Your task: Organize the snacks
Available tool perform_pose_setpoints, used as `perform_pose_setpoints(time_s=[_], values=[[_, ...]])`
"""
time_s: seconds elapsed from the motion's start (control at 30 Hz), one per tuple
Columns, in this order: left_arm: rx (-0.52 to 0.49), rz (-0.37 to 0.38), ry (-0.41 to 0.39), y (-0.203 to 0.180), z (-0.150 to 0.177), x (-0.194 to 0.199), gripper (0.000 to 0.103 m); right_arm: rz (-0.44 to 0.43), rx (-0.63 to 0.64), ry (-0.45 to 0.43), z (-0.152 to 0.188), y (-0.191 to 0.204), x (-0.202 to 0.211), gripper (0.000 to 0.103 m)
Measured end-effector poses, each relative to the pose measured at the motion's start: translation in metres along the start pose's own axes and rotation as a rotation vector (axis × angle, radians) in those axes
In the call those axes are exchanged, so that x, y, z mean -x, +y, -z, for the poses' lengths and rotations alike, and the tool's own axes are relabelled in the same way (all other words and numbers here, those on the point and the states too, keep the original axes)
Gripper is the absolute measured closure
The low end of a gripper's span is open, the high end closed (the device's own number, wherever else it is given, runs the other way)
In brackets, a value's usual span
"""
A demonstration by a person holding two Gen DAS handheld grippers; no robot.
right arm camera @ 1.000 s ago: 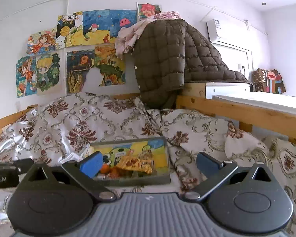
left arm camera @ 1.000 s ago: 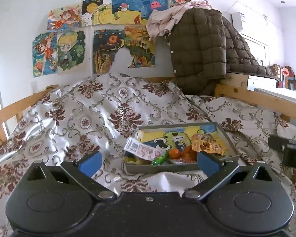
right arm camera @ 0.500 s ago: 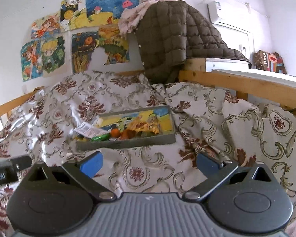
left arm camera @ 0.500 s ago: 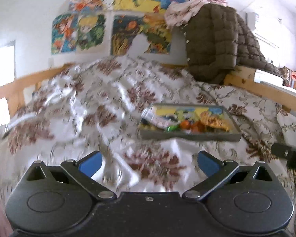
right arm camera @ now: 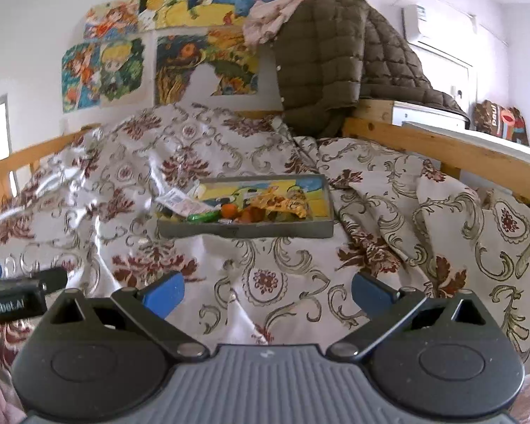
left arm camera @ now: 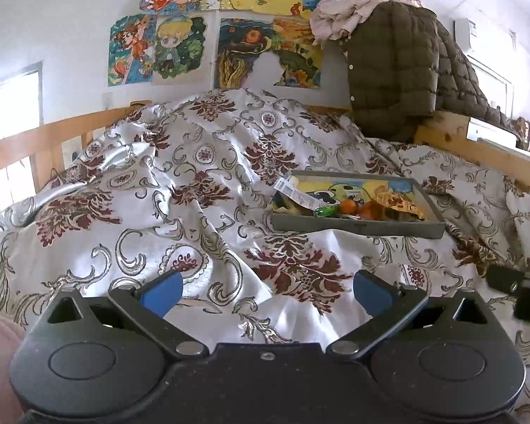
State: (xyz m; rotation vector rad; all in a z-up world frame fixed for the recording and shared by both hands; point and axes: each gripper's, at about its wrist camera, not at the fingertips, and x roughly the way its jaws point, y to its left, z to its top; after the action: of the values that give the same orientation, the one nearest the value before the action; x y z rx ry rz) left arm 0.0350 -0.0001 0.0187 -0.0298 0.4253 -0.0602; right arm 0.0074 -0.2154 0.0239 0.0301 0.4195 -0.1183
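Snacks [left arm camera: 349,206] lie piled in a shallow grey tray [left arm camera: 357,227] on the patterned bedspread [left arm camera: 194,190], at about one o'clock from the left gripper [left arm camera: 266,291] and twelve o'clock from the right gripper [right arm camera: 266,291]. Both grippers hover well short of it, jaws spread wide and holding nothing.

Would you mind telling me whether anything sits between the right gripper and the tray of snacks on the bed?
Nothing visible does. Between the open right gripper and the grey tray lies only the rumpled floral bedspread. The left gripper shows at the left edge, off that line.
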Motion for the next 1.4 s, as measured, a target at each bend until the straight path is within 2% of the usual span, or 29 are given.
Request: perform_pose_setpoints(time_s=[0.37,1.4], values=[[0.002,0.009,0.013,0.000,0.004,0.002,0.001,0.023,0.055,0.035,0.004,0.012,-0.004,0.000],[-0.018,-0.011,0.044,-0.003,0.007,-0.004,0.001,0.036,0.025,0.056,0.003,0.003,-0.007,0.000]])
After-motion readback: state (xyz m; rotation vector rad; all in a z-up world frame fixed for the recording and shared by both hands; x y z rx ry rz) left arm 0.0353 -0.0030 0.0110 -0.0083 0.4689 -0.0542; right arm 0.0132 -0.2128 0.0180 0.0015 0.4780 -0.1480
